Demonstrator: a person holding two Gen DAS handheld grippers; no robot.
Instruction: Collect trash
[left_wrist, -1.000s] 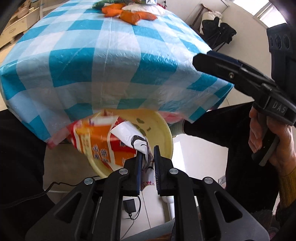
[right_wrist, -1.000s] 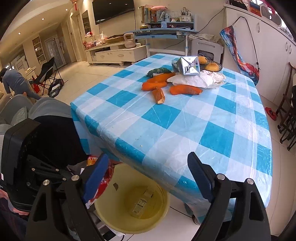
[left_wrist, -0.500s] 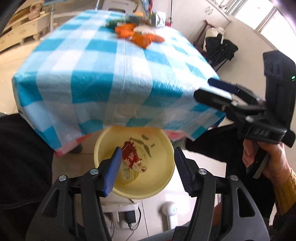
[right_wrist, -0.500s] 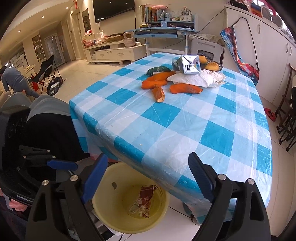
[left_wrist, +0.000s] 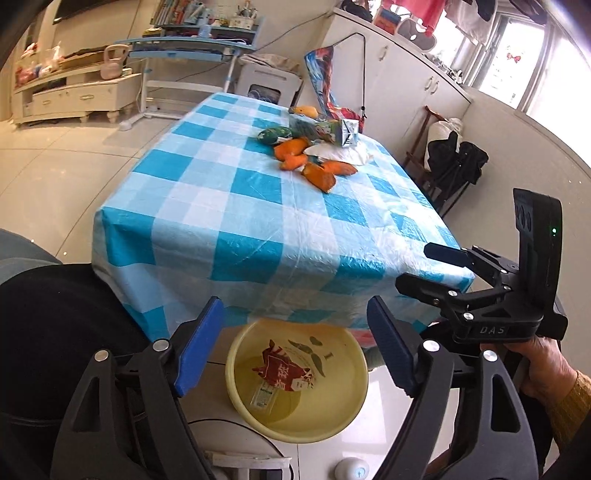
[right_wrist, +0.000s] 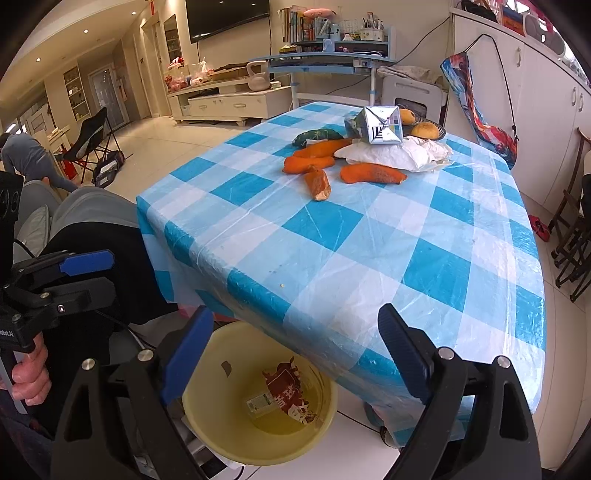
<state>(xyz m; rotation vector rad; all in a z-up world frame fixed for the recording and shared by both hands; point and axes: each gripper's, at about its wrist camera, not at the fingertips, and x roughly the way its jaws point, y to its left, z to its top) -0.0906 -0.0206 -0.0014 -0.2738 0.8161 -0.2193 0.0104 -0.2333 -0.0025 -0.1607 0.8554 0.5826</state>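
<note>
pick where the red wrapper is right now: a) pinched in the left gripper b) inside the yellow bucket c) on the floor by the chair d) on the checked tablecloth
b: the red wrapper lies at the bottom of the yellow bucket, and both the left gripper and the right gripper are open and empty.

The table edge overhangs the far rim of the yellow bin.

Tablecloth overhang hides yellow basin far rim; red wrapper print unreadable.
</note>
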